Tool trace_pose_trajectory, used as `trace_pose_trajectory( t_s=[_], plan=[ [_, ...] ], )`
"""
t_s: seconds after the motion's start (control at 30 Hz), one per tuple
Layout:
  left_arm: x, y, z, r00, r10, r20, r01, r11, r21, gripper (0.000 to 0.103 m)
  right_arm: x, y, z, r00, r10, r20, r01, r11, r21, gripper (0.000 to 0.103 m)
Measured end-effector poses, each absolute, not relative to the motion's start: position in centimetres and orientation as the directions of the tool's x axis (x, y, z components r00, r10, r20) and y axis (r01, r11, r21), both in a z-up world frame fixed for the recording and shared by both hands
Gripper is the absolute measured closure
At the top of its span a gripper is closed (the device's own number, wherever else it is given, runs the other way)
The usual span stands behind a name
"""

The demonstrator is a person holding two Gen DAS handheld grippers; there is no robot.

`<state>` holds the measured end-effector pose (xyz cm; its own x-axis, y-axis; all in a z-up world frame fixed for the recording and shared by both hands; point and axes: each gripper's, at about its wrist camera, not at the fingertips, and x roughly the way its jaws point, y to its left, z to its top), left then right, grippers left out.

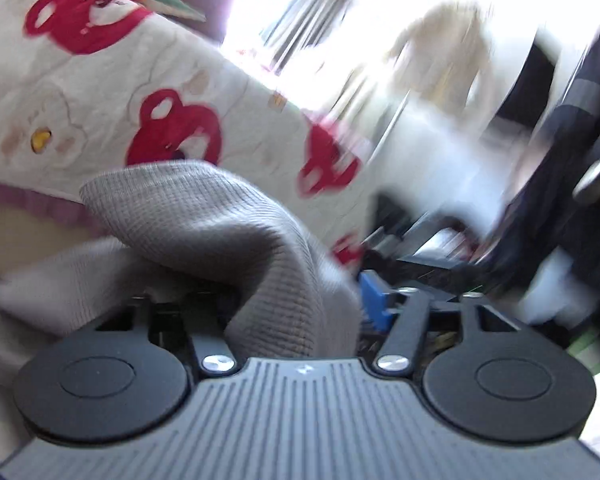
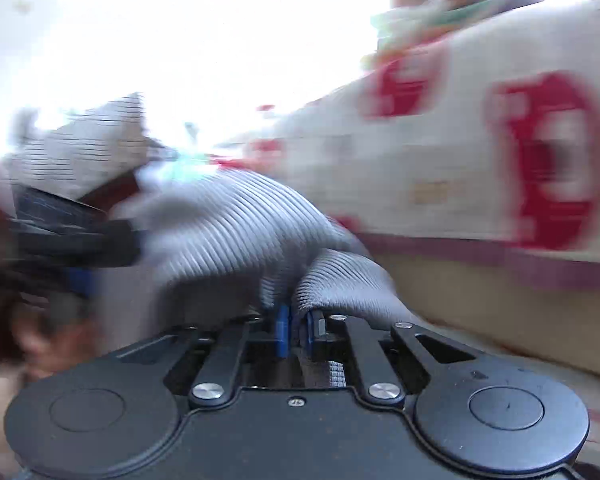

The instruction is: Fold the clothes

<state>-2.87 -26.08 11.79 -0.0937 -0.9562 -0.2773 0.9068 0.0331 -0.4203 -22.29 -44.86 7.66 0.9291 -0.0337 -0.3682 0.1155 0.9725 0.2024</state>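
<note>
Right gripper [image 2: 296, 330]: blue fingers [image 2: 283, 330] nearly together, clamped on a ribbed fold of the grey knit garment [image 2: 236, 216] at frame centre. Left gripper [image 1: 300, 312]: garment [image 1: 220, 232] draped over the fingers, one blue pad [image 1: 374, 300] shows at centre right; can't tell if closed. Cream bedding with red bear print [image 1: 112, 92] fills upper left of left view, right side of right view [image 2: 480, 168]. Background heavily motion-blurred, bright window glare up top.

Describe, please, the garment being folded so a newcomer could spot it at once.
Find the cream quilt printed with red bears. In front of it, bunched over the left gripper, lies the grey ribbed garment. Unlike the patterned quilt, it is plain grey knit.
</note>
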Motion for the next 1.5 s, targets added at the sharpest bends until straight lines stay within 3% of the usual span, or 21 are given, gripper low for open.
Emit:
trace_pose_trajectory(
  t_s=[0.03,0.1,0.17,0.27,0.37,0.43,0.6,0.63,0.7,0.77,1.03,1.17,1.2,1.27,1.3,1.33,1.43,1.5],
  plan=[
    [-4.2,-27.4,10.8,-0.049,-0.932,-0.359,0.928,0.09,-0.361,0.026,-23.3,-46.0,7.1,0.915,-0.107,-0.39,0.188,0.966,0.175,0.066],
    [-6.3,-28.4,7.1,0.008,-0.888,-0.46,0.957,0.141,-0.254,0.026,-25.2,-48.2,2.9,0.8,-0.275,-0.533,0.383,0.919,0.099,0.065],
    [-7.5,-28.8,1.9,0.075,-0.829,-0.554,0.967,0.196,-0.163,0.03,-27.2,-49.7,-1.3,0.707,-0.308,-0.636,0.46,0.884,0.083,0.066],
    [-6.4,-28.9,-4.8,0.092,-0.767,-0.635,0.93,0.294,-0.22,0.042,-29.8,-51.1,-5.2,0.63,-0.285,-0.722,0.515,0.85,0.114,0.066],
    [-4.3,-28.6,-8.9,0.084,-0.771,-0.631,0.853,0.383,-0.354,0.042,-30.6,-50.7,-5.8,0.642,-0.221,-0.734,0.474,0.867,0.154,0.062],
    [-3.6,-28.8,-10.4,0.083,-0.763,-0.641,0.834,0.405,-0.374,0.042,-29.6,-50.2,-5.3,0.635,-0.188,-0.749,0.413,0.902,0.124,0.048],
    [-2.6,-29.0,-13.1,-0.057,-0.771,-0.634,0.794,0.35,-0.498,0.044,-27.6,-48.2,-5.7,0.586,-0.085,-0.806,0.239,0.968,0.072,0.039],
    [-2.5,-29.2,-13.7,-0.074,-0.771,-0.632,0.781,0.349,-0.517,0.048,-27.4,-47.4,-6.4,0.573,-0.076,-0.816,0.211,0.976,0.058,0.039],
    [-2.6,-30.0,-14.8,-0.092,-0.761,-0.643,0.773,0.352,-0.528,0.072,-27.4,-46.3,-7.8,0.555,-0.075,-0.828,0.173,0.984,0.027,0.039],
    [-3.3,-30.5,-15.2,-0.077,-0.75,-0.657,0.801,0.346,-0.488,0.081,-27.1,-45.6,-9.2,0.544,-0.086,-0.835,0.159,0.987,0.002,0.039],
    [-5.2,-30.7,-15.1,0.01,-0.73,-0.684,0.888,0.321,-0.329,0.082,-22.7,-43.4,-11.9,0.559,-0.136,-0.818,0.146,0.987,-0.064,0.038],
    [-5.5,-30.6,-15.4,0.009,-0.72,-0.694,0.903,0.304,-0.305,0.081,-20.0,-42.1,-12.7,0.579,-0.171,-0.797,0.07,0.985,-0.16,0.028],
    [-5.5,-30.6,-15.5,0.005,-0.72,-0.694,0.9,0.305,-0.31,0.081,-19.4,-42.4,-13.0,0.582,-0.202,-0.788,0.078,0.978,-0.193,0.029],
    [-5.4,-30.5,-15.7,0.001,-0.718,-0.696,0.893,0.314,-0.323,0.08,-19.0,-43.9,-12.7,0.603,-0.204,-0.772,0.134,0.979,-0.153,0.048],
    [-5.3,-30.4,-15.8,0.002,-0.717,-0.697,0.891,0.318,-0.324,0.079,-19.1,-44.9,-12.4,0.609,-0.192,-0.77,0.168,0.98,-0.111,0.075],
    [-5.3,-30.2,-15.8,0.006,-0.716,-0.698,0.89,0.322,-0.322,0.078,-19.2,-45.9,-11.9,0.607,-0.176,-0.775,0.209,0.976,-0.058,0.089],
    [-4.9,-29.8,-15.8,0.033,-0.715,-0.699,0.89,0.339,-0.304,0.077,-20.6,-47.5,-9.3,0.637,-0.186,-0.748,0.297,0.955,0.016,0.092],
    [-4.5,-29.7,-15.9,0.044,-0.715,-0.697,0.884,0.353,-0.306,0.074,-21.8,-47.3,-7.2,0.657,-0.268,-0.704,0.309,0.948,-0.072,0.092]
  ],
)
